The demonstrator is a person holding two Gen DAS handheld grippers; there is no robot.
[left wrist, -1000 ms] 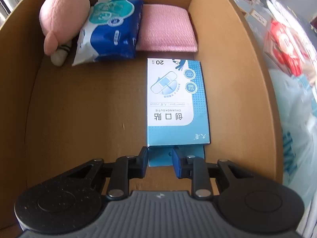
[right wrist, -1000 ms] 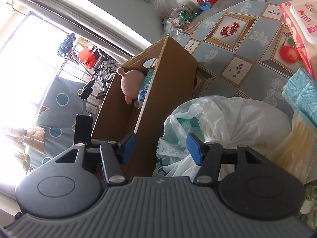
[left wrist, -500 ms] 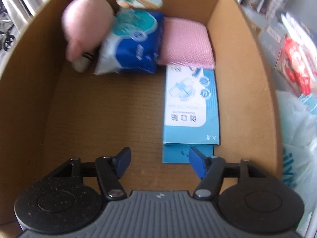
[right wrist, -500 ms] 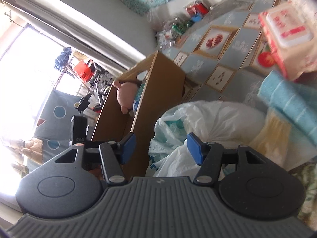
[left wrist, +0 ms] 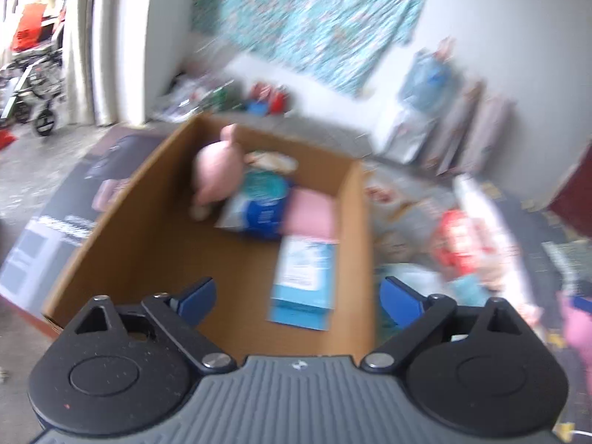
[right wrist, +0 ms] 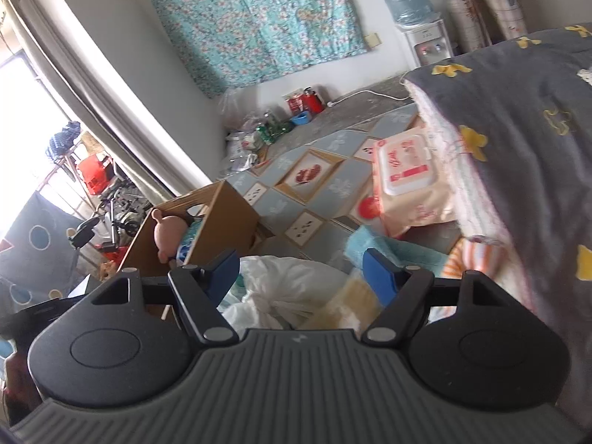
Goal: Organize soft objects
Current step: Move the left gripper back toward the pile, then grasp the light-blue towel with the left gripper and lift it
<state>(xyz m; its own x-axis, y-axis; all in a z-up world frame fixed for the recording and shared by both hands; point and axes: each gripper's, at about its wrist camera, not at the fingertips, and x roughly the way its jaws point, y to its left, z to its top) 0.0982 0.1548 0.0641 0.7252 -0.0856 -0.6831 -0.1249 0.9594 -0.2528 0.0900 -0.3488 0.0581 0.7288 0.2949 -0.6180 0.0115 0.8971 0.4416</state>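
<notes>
A brown cardboard box (left wrist: 155,222) stands on the floor; it also shows in the right wrist view (right wrist: 225,218). Inside lie a pink plush toy (left wrist: 218,174), a blue and white pack (left wrist: 259,207), a pink folded cloth (left wrist: 310,214) and a flat blue bandage box (left wrist: 305,281). My left gripper (left wrist: 298,298) is open and empty, raised above the box's near edge. My right gripper (right wrist: 301,273) is open and empty, above a white plastic bag (right wrist: 292,288). A pink wet-wipes pack (right wrist: 407,181) and a light blue towel (right wrist: 373,248) lie on the patterned mat.
A bed with a grey blanket (right wrist: 525,148) fills the right side. A striped orange cloth (right wrist: 470,259) lies at its foot. Bottles and bags (right wrist: 266,129) sit along the far wall, by a water dispenser (right wrist: 418,18). A red pack (left wrist: 458,244) lies right of the box.
My left gripper let go of the bandage box, opened wide and pulled up and back from the cardboard box. My right gripper rose and turned toward the bed, still open.
</notes>
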